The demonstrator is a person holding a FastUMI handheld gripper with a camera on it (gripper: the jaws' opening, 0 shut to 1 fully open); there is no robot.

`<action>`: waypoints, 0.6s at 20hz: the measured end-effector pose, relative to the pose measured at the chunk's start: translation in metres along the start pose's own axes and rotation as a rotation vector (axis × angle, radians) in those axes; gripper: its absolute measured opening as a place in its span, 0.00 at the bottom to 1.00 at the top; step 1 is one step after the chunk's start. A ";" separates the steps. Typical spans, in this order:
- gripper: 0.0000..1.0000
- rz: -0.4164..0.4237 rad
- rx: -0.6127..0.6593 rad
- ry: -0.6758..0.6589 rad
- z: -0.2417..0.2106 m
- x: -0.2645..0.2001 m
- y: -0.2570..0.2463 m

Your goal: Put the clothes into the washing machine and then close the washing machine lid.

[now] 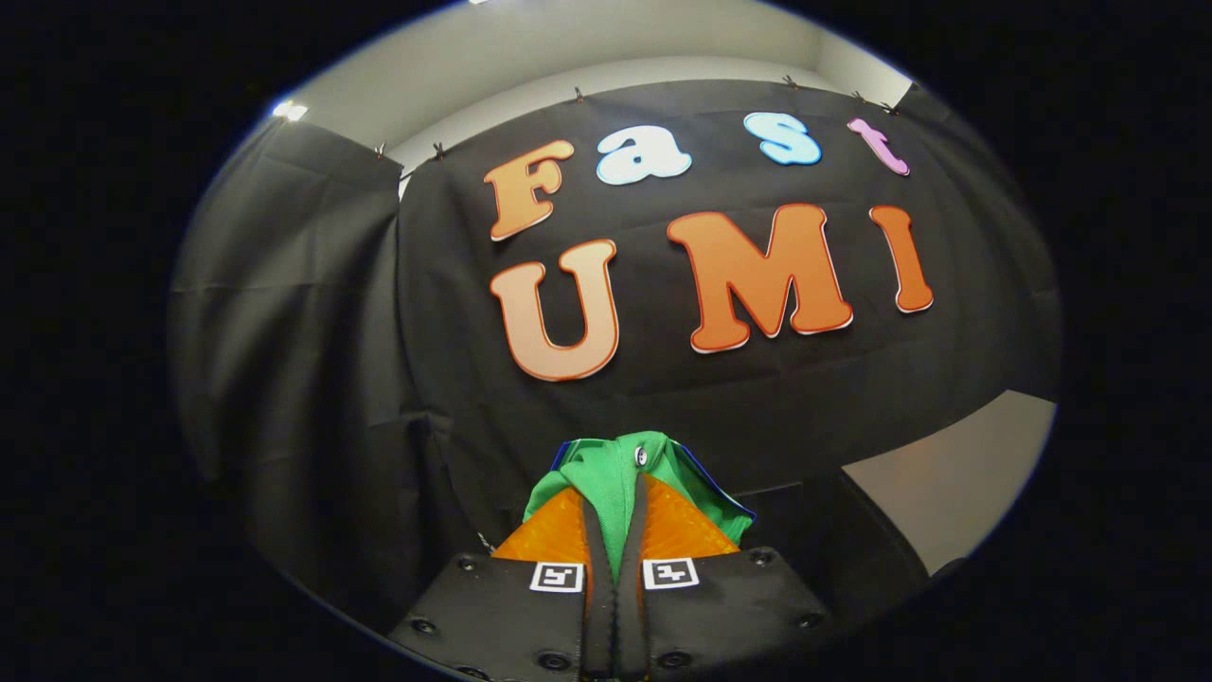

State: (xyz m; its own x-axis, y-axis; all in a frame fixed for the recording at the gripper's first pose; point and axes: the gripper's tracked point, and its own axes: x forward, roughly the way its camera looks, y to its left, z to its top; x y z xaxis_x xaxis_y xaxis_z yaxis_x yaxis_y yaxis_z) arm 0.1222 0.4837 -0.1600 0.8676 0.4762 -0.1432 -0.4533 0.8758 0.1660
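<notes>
You are working in a staged recording booth, not a lived-in home. Black cloth (312,313) is hanging as the wall across the middle and left of the frame, and small clips (438,150) are pinning its top edge along the upper part. Above the cloth a plain pale wall (530,66) is showing, with a ceiling light (290,111) glowing at the upper left. At the lower right a bare light surface (956,478) is peeking past the drape.
</notes>
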 end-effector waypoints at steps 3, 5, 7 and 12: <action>0.10 -0.011 -0.018 0.110 -0.053 0.012 0.005; 0.09 -0.007 -0.025 0.175 -0.082 0.017 0.005; 0.10 -0.008 -0.001 0.223 -0.107 0.024 0.005; 0.10 -0.052 0.042 0.378 -0.191 0.047 -0.018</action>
State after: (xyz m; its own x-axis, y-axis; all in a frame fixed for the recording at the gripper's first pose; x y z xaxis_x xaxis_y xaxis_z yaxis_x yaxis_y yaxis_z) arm 0.1320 0.5055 -0.3557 0.7490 0.4337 -0.5009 -0.3949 0.8993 0.1881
